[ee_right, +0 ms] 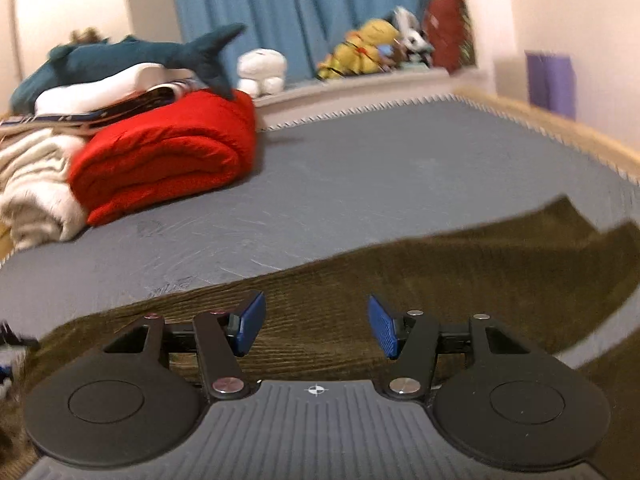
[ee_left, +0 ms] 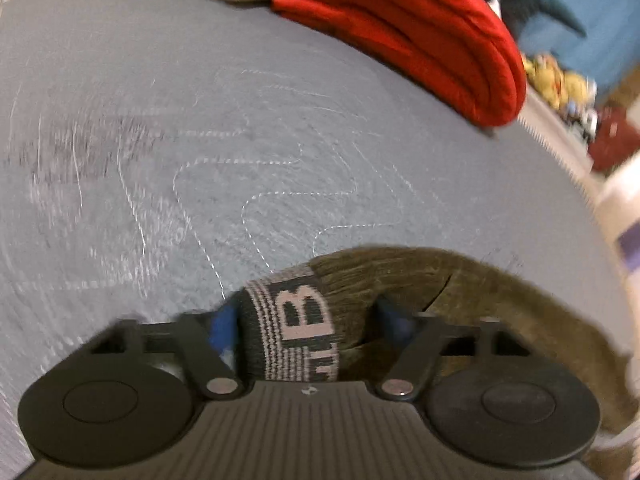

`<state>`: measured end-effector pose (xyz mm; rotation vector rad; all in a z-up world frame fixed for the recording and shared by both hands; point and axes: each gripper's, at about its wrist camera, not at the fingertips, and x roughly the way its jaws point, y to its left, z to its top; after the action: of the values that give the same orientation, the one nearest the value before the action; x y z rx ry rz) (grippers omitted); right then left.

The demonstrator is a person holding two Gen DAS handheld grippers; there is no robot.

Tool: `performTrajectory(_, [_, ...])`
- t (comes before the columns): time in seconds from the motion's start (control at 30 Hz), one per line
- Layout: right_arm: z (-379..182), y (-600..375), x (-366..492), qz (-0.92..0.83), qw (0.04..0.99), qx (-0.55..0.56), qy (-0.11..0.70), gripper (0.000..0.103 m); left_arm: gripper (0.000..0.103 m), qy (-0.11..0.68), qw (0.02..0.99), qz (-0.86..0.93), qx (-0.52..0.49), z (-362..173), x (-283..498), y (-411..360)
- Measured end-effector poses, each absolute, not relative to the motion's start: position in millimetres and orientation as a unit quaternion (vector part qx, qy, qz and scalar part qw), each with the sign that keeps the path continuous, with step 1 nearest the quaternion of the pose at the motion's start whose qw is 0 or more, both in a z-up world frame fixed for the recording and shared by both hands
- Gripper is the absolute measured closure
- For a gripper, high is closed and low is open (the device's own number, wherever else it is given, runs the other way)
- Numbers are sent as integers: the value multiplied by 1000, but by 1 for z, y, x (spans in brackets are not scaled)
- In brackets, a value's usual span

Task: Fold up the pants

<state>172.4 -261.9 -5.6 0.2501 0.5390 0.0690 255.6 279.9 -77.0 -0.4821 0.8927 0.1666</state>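
Olive-brown corduroy pants lie across the near part of a grey mattress. In the left wrist view their dark waistband with grey stripes and a large letter B sits between my left gripper's blue pads, which stand apart around it; the olive cloth runs off to the right. My right gripper is open and empty, hovering just over the pants' middle, pads wide apart.
A folded red blanket and a cream blanket lie at the mattress's far left. A plush shark, other stuffed toys and a blue curtain are behind. The mattress edge runs along the right.
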Motion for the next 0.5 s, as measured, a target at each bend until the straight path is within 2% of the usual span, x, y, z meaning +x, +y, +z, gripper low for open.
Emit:
performTrajectory(0.07, [-10,-263,173,25,955,126,269,44,60,420,870,73,-249,-69,253,284])
performTrajectory(0.1, [-10,-264,174,22,954,128,270,44,61,400,880,91,-242,-56,250,288])
performTrajectory(0.2, [-12,-267,182,9,953,136,272,44,61,337,899,168,-224,-24,237,302])
performTrajectory(0.23, [-12,-268,183,4,952,138,272,44,61,337,896,186,-223,-24,234,305])
performTrajectory(0.33, [-15,-273,186,-10,951,140,276,44,49,388,867,210,-233,-47,236,312])
performTrajectory(0.37, [-17,-274,188,-15,949,141,281,43,42,404,858,224,-223,-52,236,312])
performTrajectory(0.4, [-20,-275,190,-20,947,142,287,43,29,410,856,233,-210,-51,235,310])
performTrajectory(0.43, [-22,-277,192,-25,944,144,295,43,25,406,859,242,-196,-46,232,307])
performTrajectory(0.5, [-28,-280,197,-36,936,157,314,42,24,389,870,254,-163,-29,229,295])
